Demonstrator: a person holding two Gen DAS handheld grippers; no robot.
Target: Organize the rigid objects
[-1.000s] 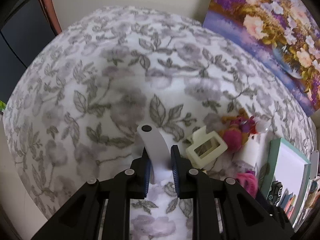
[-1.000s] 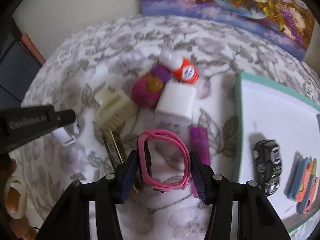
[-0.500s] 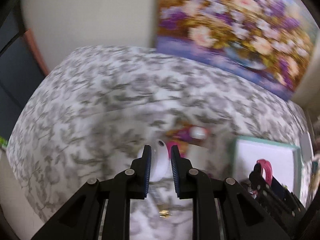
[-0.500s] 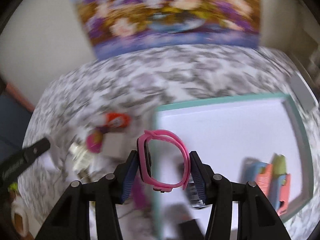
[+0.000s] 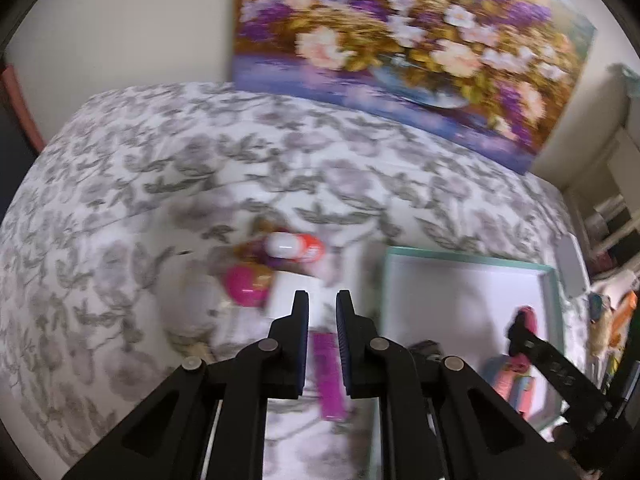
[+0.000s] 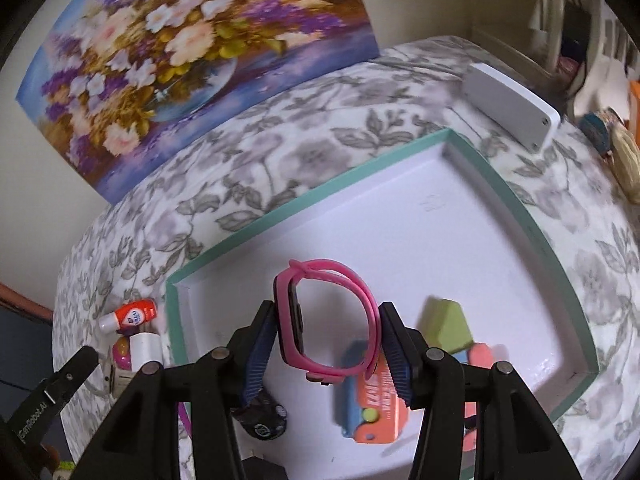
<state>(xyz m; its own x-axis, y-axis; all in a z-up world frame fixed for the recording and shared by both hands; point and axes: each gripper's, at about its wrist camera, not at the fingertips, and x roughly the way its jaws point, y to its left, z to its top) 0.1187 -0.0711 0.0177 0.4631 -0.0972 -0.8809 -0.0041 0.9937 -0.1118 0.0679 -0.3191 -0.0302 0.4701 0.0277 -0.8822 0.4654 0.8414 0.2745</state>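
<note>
Pink watch (image 6: 328,320) gripped in right claw (image 6: 326,344) hides tray (image 6: 400,152) items.

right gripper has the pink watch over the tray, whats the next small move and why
Probably lower the right gripper a little toward the bare white floor of the teal-rimmed tray, then open. The pink watch is pinched between its jaws above the tray, just behind the orange eraser and toy car, so setting it down there looks clear.
</note>
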